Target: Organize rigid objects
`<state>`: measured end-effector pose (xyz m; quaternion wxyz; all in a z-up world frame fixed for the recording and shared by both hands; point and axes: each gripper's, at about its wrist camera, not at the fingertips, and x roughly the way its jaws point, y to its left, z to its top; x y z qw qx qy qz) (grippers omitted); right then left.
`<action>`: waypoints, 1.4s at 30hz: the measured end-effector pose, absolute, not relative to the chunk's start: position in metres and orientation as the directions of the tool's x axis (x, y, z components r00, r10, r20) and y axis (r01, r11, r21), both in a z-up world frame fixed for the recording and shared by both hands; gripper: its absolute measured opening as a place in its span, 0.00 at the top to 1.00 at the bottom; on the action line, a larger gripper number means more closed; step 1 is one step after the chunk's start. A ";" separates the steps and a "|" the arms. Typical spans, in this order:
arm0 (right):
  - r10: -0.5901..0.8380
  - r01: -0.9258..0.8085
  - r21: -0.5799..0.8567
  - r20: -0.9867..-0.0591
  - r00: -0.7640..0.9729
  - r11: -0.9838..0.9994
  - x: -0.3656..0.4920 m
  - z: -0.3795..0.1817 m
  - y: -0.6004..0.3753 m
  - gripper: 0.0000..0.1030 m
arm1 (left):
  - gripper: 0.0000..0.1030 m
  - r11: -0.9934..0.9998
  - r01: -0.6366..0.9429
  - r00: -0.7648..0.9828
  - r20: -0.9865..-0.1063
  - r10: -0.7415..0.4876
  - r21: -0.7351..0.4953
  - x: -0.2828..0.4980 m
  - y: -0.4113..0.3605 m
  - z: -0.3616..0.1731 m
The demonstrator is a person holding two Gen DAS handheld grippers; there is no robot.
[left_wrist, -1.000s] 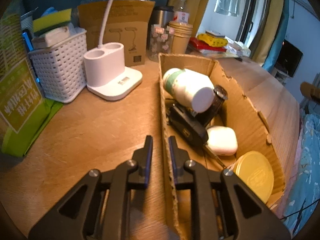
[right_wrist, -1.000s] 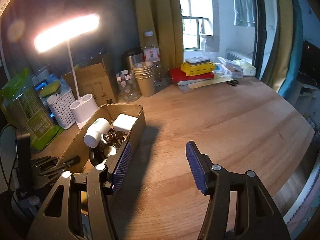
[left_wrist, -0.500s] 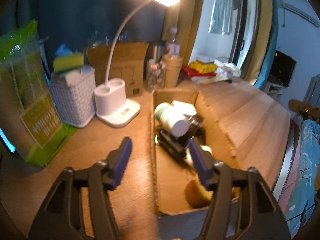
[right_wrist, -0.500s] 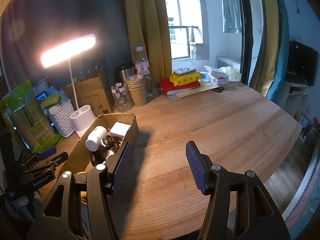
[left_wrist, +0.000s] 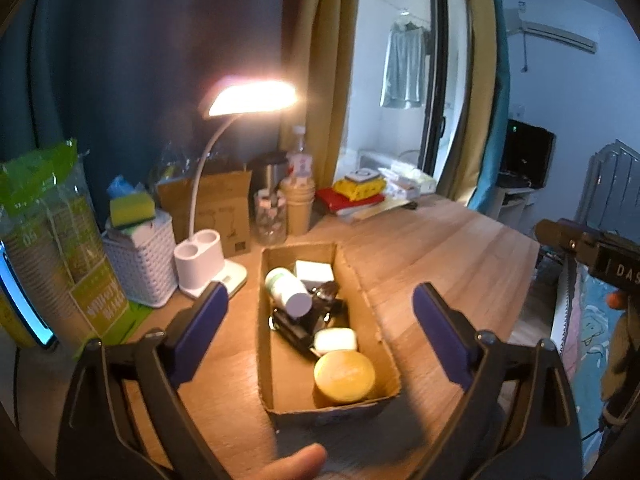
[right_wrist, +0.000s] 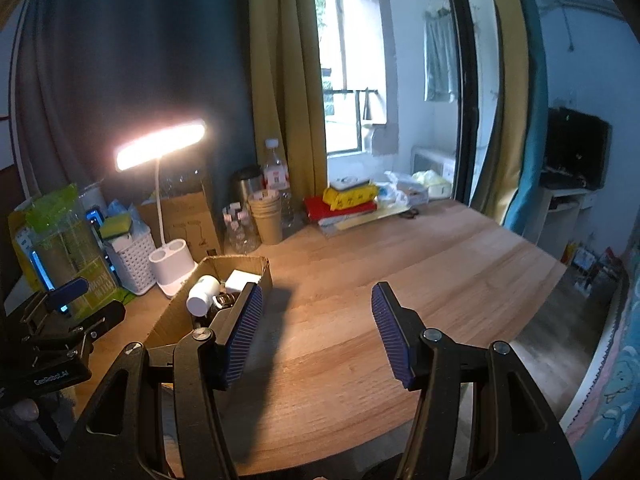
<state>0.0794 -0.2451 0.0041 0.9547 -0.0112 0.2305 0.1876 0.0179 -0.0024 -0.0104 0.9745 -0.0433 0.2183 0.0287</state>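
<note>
Jaws on our left gripper (left_wrist: 320,320) have just opened, empty, above the cardboard box (left_wrist: 384,356); right gripper (right_wrist: 316,334) open too — sorting looks finished.

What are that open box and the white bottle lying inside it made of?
The box looks like plain brown cardboard: matte, with ragged torn edges along its rim. The white bottle seems to be smooth plastic, faintly glossy under the lamp, with a greenish label; the picture cannot rule out another material.
</note>
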 end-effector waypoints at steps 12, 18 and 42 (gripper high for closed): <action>0.313 -0.313 0.059 -0.355 0.881 0.948 0.023 0.028 -0.260 0.42 | 0.06 0.999 -0.022 0.944 -0.329 0.006 -0.044 -0.024 -0.017 0.027; 0.284 -0.281 0.057 -0.327 0.901 0.958 0.004 0.032 -0.267 0.42 | 0.06 1.000 -0.004 0.960 -0.281 -0.004 -0.028 -0.041 -0.019 0.045; 0.284 -0.280 0.058 -0.302 0.910 0.958 -0.005 0.035 -0.267 0.41 | 0.06 1.000 -0.008 0.972 -0.234 0.009 0.004 -0.057 -0.022 0.055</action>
